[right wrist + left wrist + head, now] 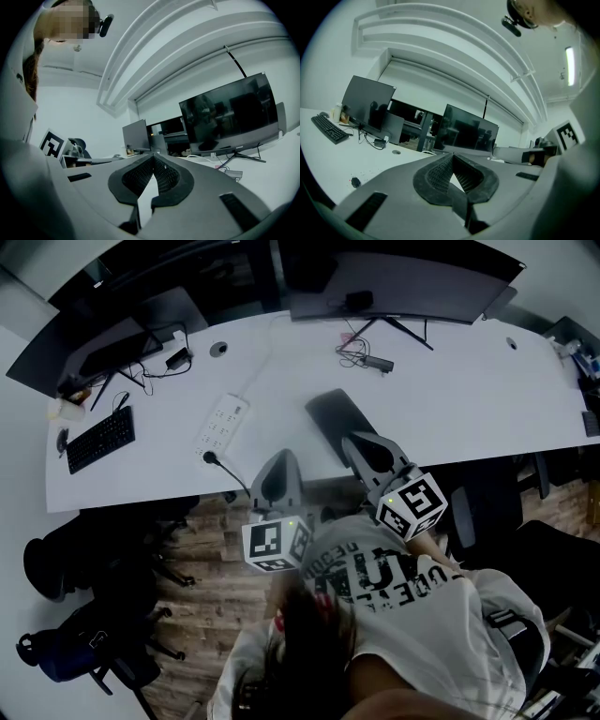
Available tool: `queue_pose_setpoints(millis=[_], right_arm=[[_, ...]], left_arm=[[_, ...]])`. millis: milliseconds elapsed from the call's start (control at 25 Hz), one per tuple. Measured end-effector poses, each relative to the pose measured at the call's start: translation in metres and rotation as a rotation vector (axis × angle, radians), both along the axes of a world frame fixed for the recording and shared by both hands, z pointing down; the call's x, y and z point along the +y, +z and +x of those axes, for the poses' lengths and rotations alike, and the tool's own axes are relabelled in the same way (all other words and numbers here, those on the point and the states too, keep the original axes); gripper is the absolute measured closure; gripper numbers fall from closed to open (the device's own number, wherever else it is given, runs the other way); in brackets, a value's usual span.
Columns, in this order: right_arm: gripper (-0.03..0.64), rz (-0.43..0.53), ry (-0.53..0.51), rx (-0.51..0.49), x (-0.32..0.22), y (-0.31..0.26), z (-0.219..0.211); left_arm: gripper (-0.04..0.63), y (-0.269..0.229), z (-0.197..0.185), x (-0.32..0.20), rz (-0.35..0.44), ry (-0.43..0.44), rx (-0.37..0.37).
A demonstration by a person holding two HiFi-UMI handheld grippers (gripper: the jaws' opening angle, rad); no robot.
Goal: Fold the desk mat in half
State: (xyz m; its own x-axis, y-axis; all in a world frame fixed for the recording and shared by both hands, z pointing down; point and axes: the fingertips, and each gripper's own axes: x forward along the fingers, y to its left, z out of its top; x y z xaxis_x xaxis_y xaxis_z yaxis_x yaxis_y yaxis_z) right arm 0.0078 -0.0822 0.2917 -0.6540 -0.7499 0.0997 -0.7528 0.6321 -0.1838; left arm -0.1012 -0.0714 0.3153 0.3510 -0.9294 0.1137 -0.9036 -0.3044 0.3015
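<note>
The desk mat is a dark grey strip lying at a slant on the white desk, near its front edge. My right gripper points onto the mat's near end, jaws closed tip to tip with nothing between them. My left gripper hovers at the desk's front edge, left of the mat and apart from it. Its jaws are shut and empty as well. The mat does not show in either gripper view; each gripper view shows the other gripper off to one side.
A white power strip with its cable lies left of the left gripper. A black keyboard sits at far left. Monitors stand along the back, with loose cables beneath. A black chair stands below the desk's left end.
</note>
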Motion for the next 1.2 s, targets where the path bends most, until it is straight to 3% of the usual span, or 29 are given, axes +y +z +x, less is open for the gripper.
queue_pose_setpoints(millis=[600,1200], right_arm=[[0.623,0.050,0.006,-0.023,-0.016,-0.026,0.023],[0.623,0.025,0.030,0.023,-0.014,-0.017,0.042]], left_arm=[[0.594,-0.014,0.020,-0.008,0.015,0.082,-0.032],[0.594,-0.021,0.024,-0.010,0.024,0.081,-0.015]])
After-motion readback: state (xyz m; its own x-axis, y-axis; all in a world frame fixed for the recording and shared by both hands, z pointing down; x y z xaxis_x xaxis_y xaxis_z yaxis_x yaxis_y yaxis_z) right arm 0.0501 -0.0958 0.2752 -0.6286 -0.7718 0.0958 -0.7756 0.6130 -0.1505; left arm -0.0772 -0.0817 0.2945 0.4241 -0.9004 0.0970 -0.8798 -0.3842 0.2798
